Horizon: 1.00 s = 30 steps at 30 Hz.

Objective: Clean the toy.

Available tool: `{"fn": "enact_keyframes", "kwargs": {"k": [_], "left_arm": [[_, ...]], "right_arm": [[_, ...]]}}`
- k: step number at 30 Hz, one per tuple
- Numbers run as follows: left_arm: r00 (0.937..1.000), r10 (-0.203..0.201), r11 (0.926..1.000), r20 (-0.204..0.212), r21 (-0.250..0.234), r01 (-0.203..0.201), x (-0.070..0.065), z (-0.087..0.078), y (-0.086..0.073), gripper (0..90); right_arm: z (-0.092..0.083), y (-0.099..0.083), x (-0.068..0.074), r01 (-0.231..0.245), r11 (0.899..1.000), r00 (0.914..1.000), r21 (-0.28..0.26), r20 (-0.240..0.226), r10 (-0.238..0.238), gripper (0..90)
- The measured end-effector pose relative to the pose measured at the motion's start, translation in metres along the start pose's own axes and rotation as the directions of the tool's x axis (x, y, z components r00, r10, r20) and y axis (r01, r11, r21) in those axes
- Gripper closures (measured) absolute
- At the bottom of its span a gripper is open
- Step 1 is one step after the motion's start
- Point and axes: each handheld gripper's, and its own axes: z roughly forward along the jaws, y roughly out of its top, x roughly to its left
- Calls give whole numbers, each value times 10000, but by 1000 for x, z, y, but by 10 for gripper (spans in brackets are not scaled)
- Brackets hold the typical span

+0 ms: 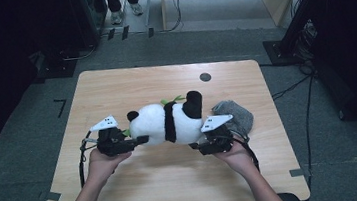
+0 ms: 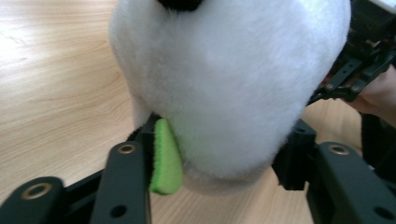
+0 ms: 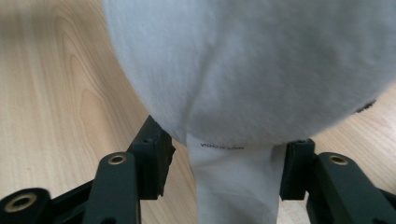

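Near the tabletop's (image 1: 114, 82) front edge, the left gripper (image 1: 138, 141) clamps half-closed on the black-and-white plush panda's (image 1: 166, 123) head end, pinching a green felt leaf (image 2: 166, 163). At the panda's other end, the right gripper (image 1: 197, 146) looks half-closed on its rump; soft fur could slip free, dropping it beside the grey fabric bundle (image 1: 236, 114).

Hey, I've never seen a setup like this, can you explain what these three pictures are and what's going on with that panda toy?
A person sits at a wooden table, each hand holding a black two-jaw tool. The high view looks down from above; the other two come from cameras riding on each tool. The left gripper has its jaws against the head end of a plush panda, beside a green felt leaf. The right gripper has the panda's other end, with a white sewn-in label, between its jaws. A grey cloth lies behind.
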Motion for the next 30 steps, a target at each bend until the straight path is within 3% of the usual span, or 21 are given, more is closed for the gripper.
{"fn": "enact_keyframes", "kwargs": {"k": [8,11,16,20,26,30], "left_arm": [[10000,-81,9999,48,65,81,8,0,-4,288],[9993,-373,9992,9,163,372,12,0,-5,258],[9979,-641,9969,-74,450,643,16,3,-7,256],[9969,-719,9931,-320,910,745,17,11,-8,254],[9974,-686,9937,-232,870,704,16,10,-8,254],[9970,-727,9911,-273,1100,753,17,13,-10,254]], "right_arm": [[-4,1,-2,-349,9991,9985,-229,-428,339,500],[-4,1,-2,-706,9972,9948,-256,-755,685,502],[-8,2,-2,-767,9960,9932,-462,-912,723,532],[-5,1,-2,-759,9969,9942,-203,-781,741,532],[-11,2,-3,-865,9942,9925,-635,-922,804,532],[-9,1,-3,-846,9955,9931,-433,-849,807,528]]}}
